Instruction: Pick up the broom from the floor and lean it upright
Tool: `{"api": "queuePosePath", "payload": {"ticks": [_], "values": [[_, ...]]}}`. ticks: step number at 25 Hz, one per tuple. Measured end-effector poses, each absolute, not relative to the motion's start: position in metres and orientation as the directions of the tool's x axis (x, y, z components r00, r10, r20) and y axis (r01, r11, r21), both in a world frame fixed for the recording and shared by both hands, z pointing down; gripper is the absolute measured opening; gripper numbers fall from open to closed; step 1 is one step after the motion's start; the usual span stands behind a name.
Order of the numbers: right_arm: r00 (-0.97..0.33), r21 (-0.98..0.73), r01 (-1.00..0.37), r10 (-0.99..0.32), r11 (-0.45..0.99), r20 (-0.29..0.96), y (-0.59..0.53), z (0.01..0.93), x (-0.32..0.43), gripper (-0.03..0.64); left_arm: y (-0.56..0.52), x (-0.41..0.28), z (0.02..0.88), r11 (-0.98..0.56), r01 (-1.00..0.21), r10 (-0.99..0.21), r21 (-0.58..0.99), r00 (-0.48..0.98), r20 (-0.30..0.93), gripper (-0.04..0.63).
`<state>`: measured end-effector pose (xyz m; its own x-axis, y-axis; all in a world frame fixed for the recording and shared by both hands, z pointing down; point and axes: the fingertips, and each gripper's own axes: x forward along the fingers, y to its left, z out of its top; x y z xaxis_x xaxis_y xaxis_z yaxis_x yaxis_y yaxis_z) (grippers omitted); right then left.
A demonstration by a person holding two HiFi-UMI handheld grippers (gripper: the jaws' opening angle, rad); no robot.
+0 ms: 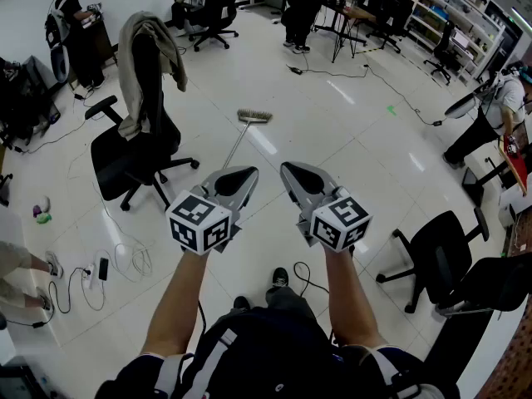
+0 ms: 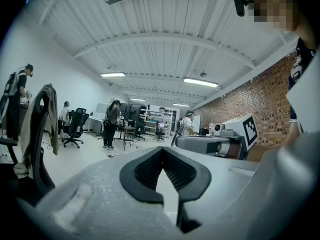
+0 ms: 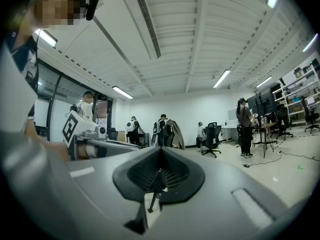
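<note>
Both grippers are held out level, side by side, over a white tiled floor (image 1: 349, 131).

Left gripper (image 1: 243, 173): in its own view (image 2: 162, 149) the jaw tips meet, with nothing between them. It holds nothing.

Right gripper (image 1: 293, 169): in its own view (image 3: 160, 148) the jaws are fully closed, also with nothing in their grasp.

Broom (image 1: 240, 138): it lies flat on the floor at twelve o'clock from the left gripper. The brush head is at the far end. The handle runs back toward the person, and its near end passes out of sight behind the left gripper's tips. Neither gripper touches it.

Surroundings: an office chair (image 1: 137, 152) with a jacket (image 1: 150, 56) draped over its back stands at ten o'clock from the grippers, near the broom but apart from it. A second office chair (image 1: 432, 252) stands at four o'clock from the right gripper. Loose cables (image 1: 125, 260) lie on the floor at eight o'clock.
</note>
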<state>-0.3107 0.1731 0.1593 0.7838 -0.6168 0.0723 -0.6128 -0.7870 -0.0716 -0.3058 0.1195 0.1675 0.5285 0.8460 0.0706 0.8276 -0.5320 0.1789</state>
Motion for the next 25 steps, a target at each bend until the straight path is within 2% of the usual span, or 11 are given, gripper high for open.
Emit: {"api": "queuePosePath", "payload": {"ticks": [16,25], "values": [[0.712,-0.099,-0.691,-0.698,-0.716,0.074,0.253,0.179,-0.205,0.003,0.187,-0.210,0.188,-0.639,0.747,0.769,0.183,0.625,0.134,-0.002],[0.677,-0.162,-0.706,-0.725,-0.689,0.129,0.239,0.213,-0.144,0.003,0.169,-0.140,0.214,-0.673,0.704,0.739,0.228,0.653,0.168,-0.002]]}}
